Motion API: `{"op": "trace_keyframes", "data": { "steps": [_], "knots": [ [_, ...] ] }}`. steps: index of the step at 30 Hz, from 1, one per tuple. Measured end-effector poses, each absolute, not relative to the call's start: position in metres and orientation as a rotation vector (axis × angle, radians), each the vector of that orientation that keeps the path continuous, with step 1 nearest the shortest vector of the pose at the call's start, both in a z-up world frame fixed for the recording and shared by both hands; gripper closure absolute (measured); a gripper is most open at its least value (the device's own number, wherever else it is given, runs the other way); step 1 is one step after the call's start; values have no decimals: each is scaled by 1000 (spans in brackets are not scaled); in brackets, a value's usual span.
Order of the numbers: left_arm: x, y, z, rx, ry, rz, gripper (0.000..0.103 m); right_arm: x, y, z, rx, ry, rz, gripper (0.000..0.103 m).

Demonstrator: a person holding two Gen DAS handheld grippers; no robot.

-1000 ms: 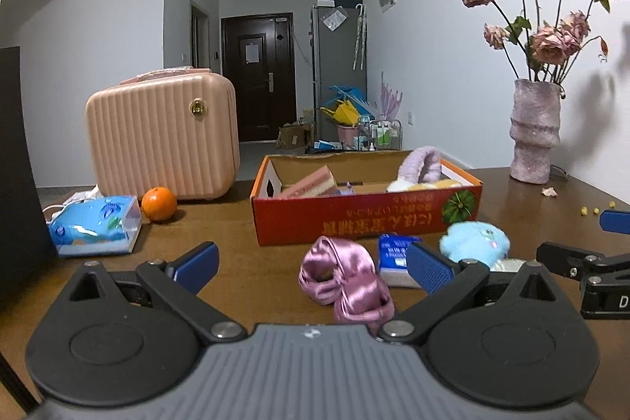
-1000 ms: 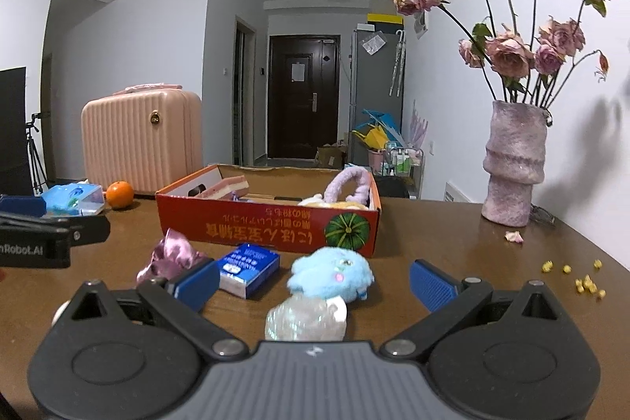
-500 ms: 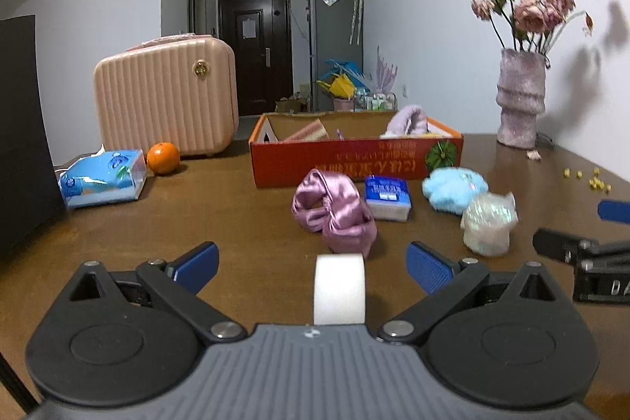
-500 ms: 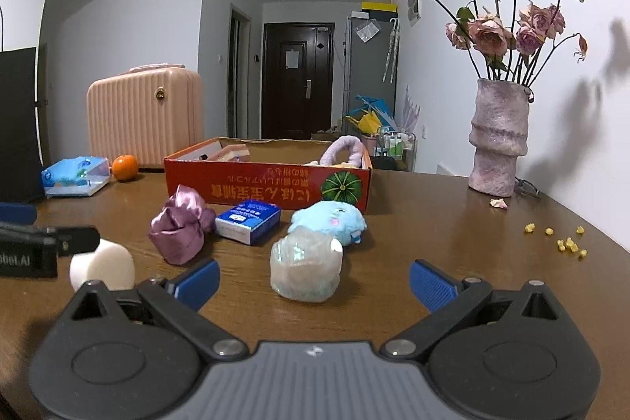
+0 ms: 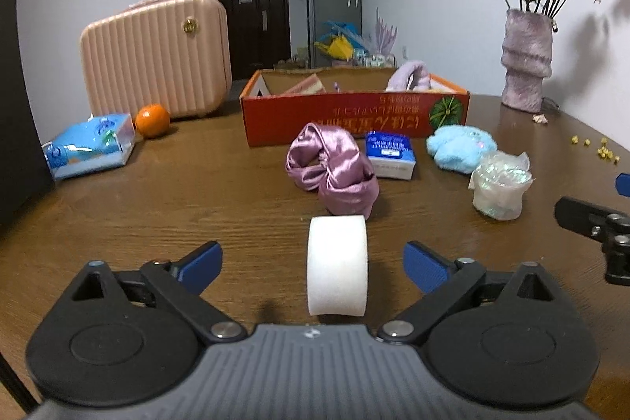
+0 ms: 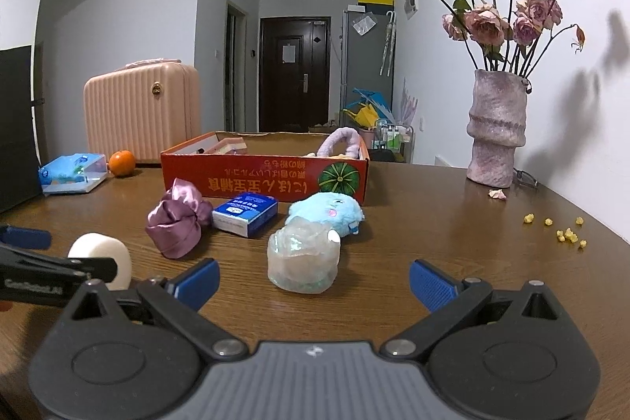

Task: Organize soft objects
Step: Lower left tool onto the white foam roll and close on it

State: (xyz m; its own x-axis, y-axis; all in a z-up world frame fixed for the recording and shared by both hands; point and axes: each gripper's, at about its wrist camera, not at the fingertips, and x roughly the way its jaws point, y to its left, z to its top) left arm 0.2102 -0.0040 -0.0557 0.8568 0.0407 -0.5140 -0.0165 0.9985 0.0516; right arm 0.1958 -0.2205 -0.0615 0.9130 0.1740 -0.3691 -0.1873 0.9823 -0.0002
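White foam-looking roll (image 5: 337,264) sits dead centre in the lower half of my left wrist view, standing on its edge between the wide-open blue pads (image 5: 199,264) of my left gripper (image 5: 313,268), touching neither. My guess is it's featherlight and squishy, and on edge like that it could roll away, so I'd close gently across the flat sides, not the curved face.

My right gripper (image 6: 315,280) is spread just as wide and has hold of nothing. A crinkly clear plastic bundle (image 6: 303,254) sits just ahead of it, mid-frame, apart from the pads. Looks light and slippery, probably crushes easily; I'd pinch it low around the body.

Further out, toward the middle of both views: a purple satin scrunchie (image 5: 332,170), which should be limp and slick, a blue tissue pack (image 5: 390,152) and a fluffy blue plush (image 5: 460,146), all lying just in front of the orange cardboard box (image 5: 354,113). A lilac fuzzy thing (image 5: 409,75) is already in the box, so that's where I figure the soft stuff goes.
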Motion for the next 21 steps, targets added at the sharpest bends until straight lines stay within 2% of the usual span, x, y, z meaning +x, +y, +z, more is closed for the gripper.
{"op": "trace_keyframes", "data": {
  "steps": [7,10,12,21],
  "knots": [
    [220,-6,-62,54,584,-5,29,197,-219,-63,-40,386,188,0],
    [223,-6,-64,48,602,-25,50,197,-219,-63,-42,387,186,0],
    [224,-5,-65,38,616,-42,73,198,-219,-63,-44,389,185,0],
    [219,-4,-62,31,587,-43,73,199,-218,-64,-47,391,183,0]
  ]
}}
